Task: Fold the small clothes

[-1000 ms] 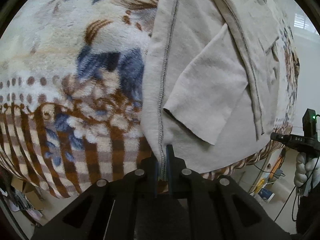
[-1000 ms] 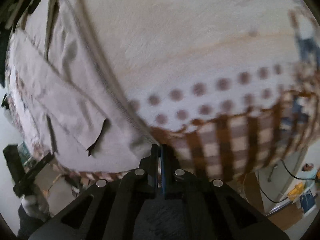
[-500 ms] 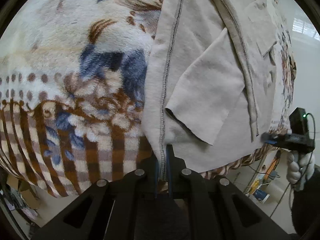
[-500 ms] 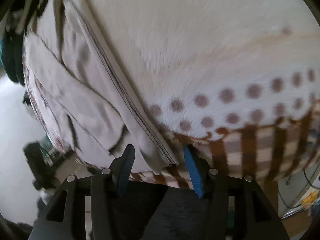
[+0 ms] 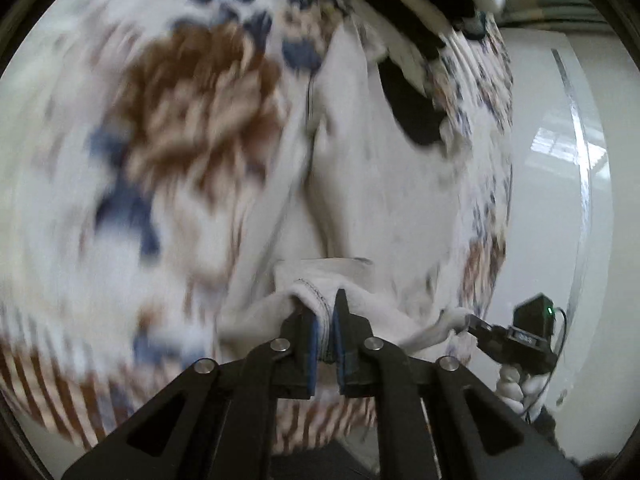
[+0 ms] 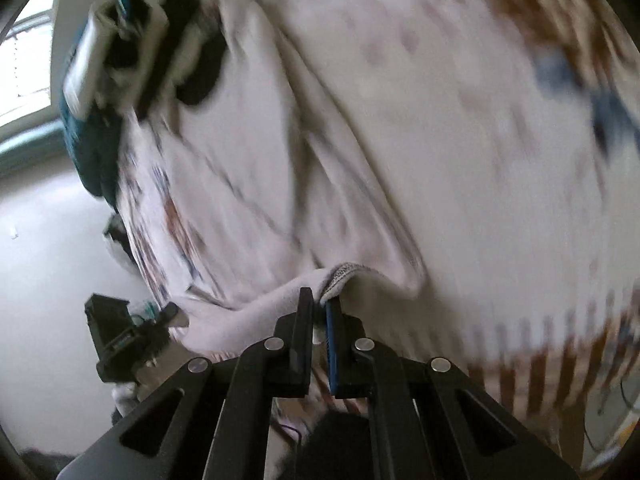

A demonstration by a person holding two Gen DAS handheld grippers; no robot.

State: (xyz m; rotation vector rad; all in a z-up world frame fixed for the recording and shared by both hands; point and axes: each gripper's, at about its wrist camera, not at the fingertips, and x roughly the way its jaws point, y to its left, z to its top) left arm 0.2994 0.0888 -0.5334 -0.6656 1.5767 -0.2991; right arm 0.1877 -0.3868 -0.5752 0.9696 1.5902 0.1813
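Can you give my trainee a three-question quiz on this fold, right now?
1. True or false: the left claw is shut on the beige garment.
2. What does the right claw grip?
A. the patterned blanket
B. the garment's stitched hem
C. nothing
3. Fill in: the garment lies on a fleece blanket with brown and ____ flowers.

Key: 1 true; 2 B; 3 blue.
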